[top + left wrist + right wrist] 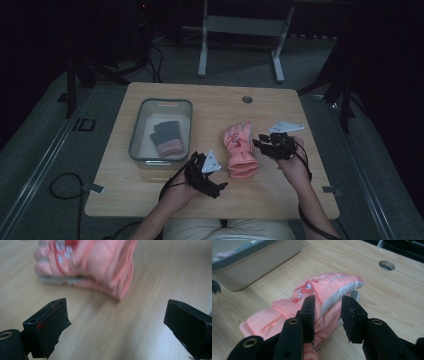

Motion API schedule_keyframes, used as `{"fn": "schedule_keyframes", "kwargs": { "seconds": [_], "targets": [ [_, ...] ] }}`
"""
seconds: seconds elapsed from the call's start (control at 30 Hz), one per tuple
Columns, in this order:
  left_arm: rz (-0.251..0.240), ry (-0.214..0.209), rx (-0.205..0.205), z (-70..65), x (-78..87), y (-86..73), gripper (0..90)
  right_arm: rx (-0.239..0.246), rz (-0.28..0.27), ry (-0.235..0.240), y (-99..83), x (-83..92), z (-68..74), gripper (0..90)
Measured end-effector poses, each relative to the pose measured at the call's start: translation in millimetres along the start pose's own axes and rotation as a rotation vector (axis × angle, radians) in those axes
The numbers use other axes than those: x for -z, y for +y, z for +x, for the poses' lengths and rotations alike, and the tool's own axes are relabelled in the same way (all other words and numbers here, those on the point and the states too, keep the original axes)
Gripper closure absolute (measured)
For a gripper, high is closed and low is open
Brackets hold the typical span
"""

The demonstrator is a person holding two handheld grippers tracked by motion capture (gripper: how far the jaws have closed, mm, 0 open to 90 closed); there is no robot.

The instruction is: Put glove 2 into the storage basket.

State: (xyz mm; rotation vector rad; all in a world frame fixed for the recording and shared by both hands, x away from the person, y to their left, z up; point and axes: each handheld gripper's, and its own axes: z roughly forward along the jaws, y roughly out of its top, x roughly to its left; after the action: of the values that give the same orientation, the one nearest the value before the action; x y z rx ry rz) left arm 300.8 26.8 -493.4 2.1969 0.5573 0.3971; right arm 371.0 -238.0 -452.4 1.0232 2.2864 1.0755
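Soft pink glove (241, 150) between two grippers.
Light, squashy; best pinched at its six-o'clock cuff. Left gripper (117, 322) jaws wide; right gripper (327, 315) jaws narrow, gripping nothing.

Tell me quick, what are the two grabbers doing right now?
Left gripper: open, holding nothing.
Right gripper: jaws part open around the pink glove, not pinching it.

The counter (210, 107) is a pale wooden top with rounded corners and a round cable hole (247, 99) near its far edge. Beyond the counter, a white metal frame (240, 35) stands on two legs on the grey carpeted floor (45, 150). The room behind the counter is dark. Left of the counter, a black cable (62, 187) loops on the floor.
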Motion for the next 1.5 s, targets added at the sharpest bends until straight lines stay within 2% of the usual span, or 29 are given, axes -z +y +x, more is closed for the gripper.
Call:
{"fn": "schedule_keyframes", "kwargs": {
  "seconds": [0.07, 0.2, 0.33, 0.4, 0.43, 0.47, 0.5, 0.57, 0.6, 0.63, 0.7, 0.73, 0.83, 0.87, 0.93, 0.97, 1.0, 1.03, 1.07, 1.13, 1.17, 1.2, 1.23, 1.27, 1.3, 1.37, 1.4, 1.43, 1.5],
  "targets": [
    [-0.024, 0.019, 0.003, 4.0, 0.8, 10.7, 5.8, 0.006, -0.004, 0.004, -3.3, 0.3, -1.2, 63.3],
    [-0.036, 0.048, 0.028, 14.7, -8.1, 31.2, 6.8, -0.008, -0.014, -0.004, -2.8, 0.2, -6.3, 63.6],
    [0.001, 0.053, 0.104, 28.7, -22.7, 43.9, 7.1, -0.030, -0.051, -0.001, 5.2, -3.9, -7.2, 64.4],
    [0.005, 0.055, 0.133, 36.0, -27.4, 48.9, 7.0, -0.014, -0.046, -0.007, 11.8, -9.9, -4.2, 64.4],
    [0.005, 0.055, 0.133, 36.0, -27.4, 48.9, 7.0, -0.004, -0.040, -0.003, 14.9, -13.7, -3.0, 64.4],
    [0.006, 0.078, 0.155, 42.3, -30.3, 51.6, 7.0, -0.003, -0.033, -0.004, 17.3, -18.0, -2.1, 64.4],
    [0.006, 0.078, 0.155, 42.3, -30.3, 51.6, 7.0, -0.003, -0.033, -0.004, 17.3, -18.0, -2.1, 64.4],
    [0.005, 0.086, 0.180, 47.2, -32.8, 52.4, 7.0, -0.005, -0.027, -0.002, 18.3, -21.1, -2.0, 64.4],
    [0.009, 0.128, 0.230, 57.2, -41.0, 51.6, 7.1, -0.037, -0.004, 0.003, 18.4, -35.7, -2.3, 60.8],
    [0.009, 0.128, 0.230, 57.2, -41.0, 51.6, 7.1, -0.037, -0.004, 0.003, 18.4, -35.7, -2.3, 60.8],
    [0.055, 0.176, 0.252, 66.5, -51.0, 51.1, 7.1, -0.064, 0.027, -0.003, 15.3, -48.6, -2.4, 55.3],
    [0.067, 0.178, 0.270, 69.8, -54.2, 51.1, 7.1, -0.072, 0.041, -0.001, 14.5, -53.5, -3.0, 53.9],
    [0.086, 0.205, 0.287, 73.6, -59.6, 52.2, 8.0, -0.085, 0.067, -0.016, 12.2, -61.8, -3.3, 50.1],
    [0.089, 0.194, 0.309, 76.3, -62.5, 52.2, 9.1, -0.097, 0.090, -0.013, 6.8, -67.8, -5.0, 45.6],
    [0.114, 0.178, 0.357, 82.2, -69.9, 50.0, 9.1, -0.104, 0.097, -0.005, 3.2, -69.6, -7.2, 44.8],
    [0.142, 0.146, 0.394, 87.9, -78.7, 46.6, 9.5, -0.114, 0.125, 0.009, -3.8, -72.8, -12.6, 43.5],
    [0.142, 0.146, 0.394, 87.9, -78.7, 46.6, 9.6, -0.116, 0.140, 0.022, -6.8, -74.2, -14.7, 43.5],
    [0.150, 0.124, 0.415, 90.2, -82.8, 44.5, 9.6, -0.116, 0.140, 0.022, -6.8, -74.2, -14.7, 43.5],
    [0.163, 0.081, 0.446, 94.8, -90.9, 39.4, 10.6, -0.130, 0.169, 0.053, -11.6, -77.2, -20.0, 43.3],
    [0.173, 0.069, 0.458, 95.8, -95.6, 36.9, 11.1, -0.142, 0.188, 0.076, -13.9, -78.2, -24.5, 43.3],
    [0.180, 0.025, 0.501, 97.2, -103.8, 31.9, 14.9, -0.141, 0.199, 0.082, -14.7, -79.1, -25.4, 43.3],
    [0.180, 0.025, 0.501, 97.2, -103.8, 31.9, 15.6, -0.141, 0.199, 0.082, -14.7, -79.1, -25.4, 43.3],
    [0.180, -0.022, 0.536, 97.9, -109.5, 27.0, 18.5, -0.137, 0.217, 0.098, -16.2, -81.9, -26.1, 43.5],
    [0.180, -0.022, 0.536, 97.9, -109.5, 27.0, 21.6, -0.137, 0.217, 0.098, -16.2, -81.9, -26.1, 43.5],
    [0.181, -0.033, 0.551, 98.6, -111.4, 25.3, 21.8, -0.147, 0.232, 0.121, -17.3, -86.0, -27.4, 43.9],
    [0.185, -0.039, 0.557, 99.5, -112.9, 23.9, 22.8, -0.147, 0.232, 0.121, -17.3, -86.0, -27.4, 43.9],
    [0.188, -0.078, 0.595, 102.8, -118.3, 19.3, 24.4, -0.157, 0.249, 0.145, -17.0, -90.2, -27.8, 46.8],
    [0.188, -0.078, 0.595, 102.8, -118.3, 19.3, 26.8, -0.156, 0.250, 0.149, -17.1, -90.9, -28.0, 48.1],
    [0.170, -0.136, 0.618, 104.2, -123.9, 15.6, 35.4, -0.168, 0.255, 0.158, -18.7, -92.0, -28.8, 51.2]
  ]
}}
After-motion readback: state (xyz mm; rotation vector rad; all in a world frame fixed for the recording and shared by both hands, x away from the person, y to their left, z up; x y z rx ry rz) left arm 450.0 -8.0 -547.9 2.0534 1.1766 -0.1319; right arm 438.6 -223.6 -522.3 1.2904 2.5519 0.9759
